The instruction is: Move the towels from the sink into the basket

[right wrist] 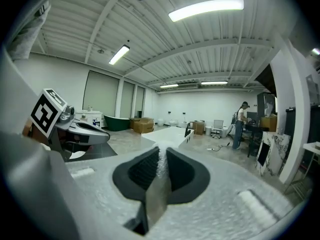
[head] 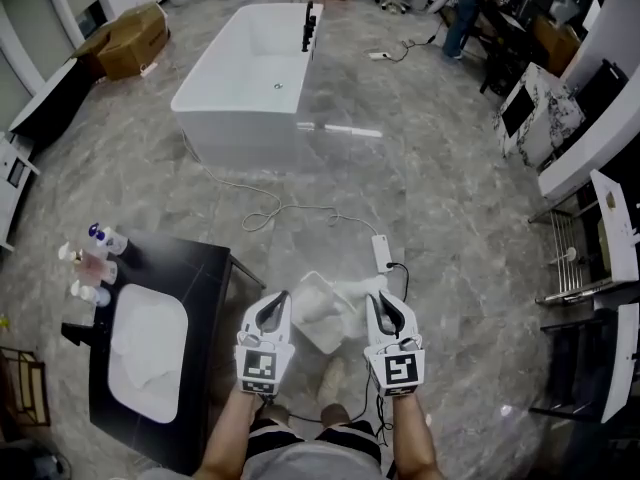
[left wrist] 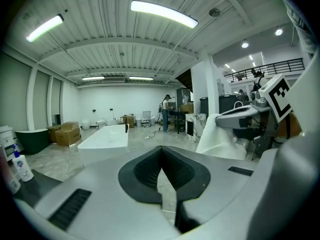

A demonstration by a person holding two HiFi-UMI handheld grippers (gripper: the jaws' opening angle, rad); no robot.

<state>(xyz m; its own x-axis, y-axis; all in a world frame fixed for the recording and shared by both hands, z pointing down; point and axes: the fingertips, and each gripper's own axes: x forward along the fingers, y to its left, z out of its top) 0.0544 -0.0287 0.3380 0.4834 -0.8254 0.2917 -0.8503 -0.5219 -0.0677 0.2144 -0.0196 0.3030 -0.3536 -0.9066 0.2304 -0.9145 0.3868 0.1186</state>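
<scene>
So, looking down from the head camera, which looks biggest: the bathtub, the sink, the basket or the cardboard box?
1. Bathtub
2. Sink
3. Cardboard box, nearly the sink's size but farther from the camera, so that order is unsure
4. Basket

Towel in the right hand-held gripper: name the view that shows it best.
Left gripper view: the towel hangs side-on from the right hand-held gripper, most of its drape visible. The right gripper view shows only a strip pinched in the jaws. The head view shows it from above, bunched by the basket.
</scene>
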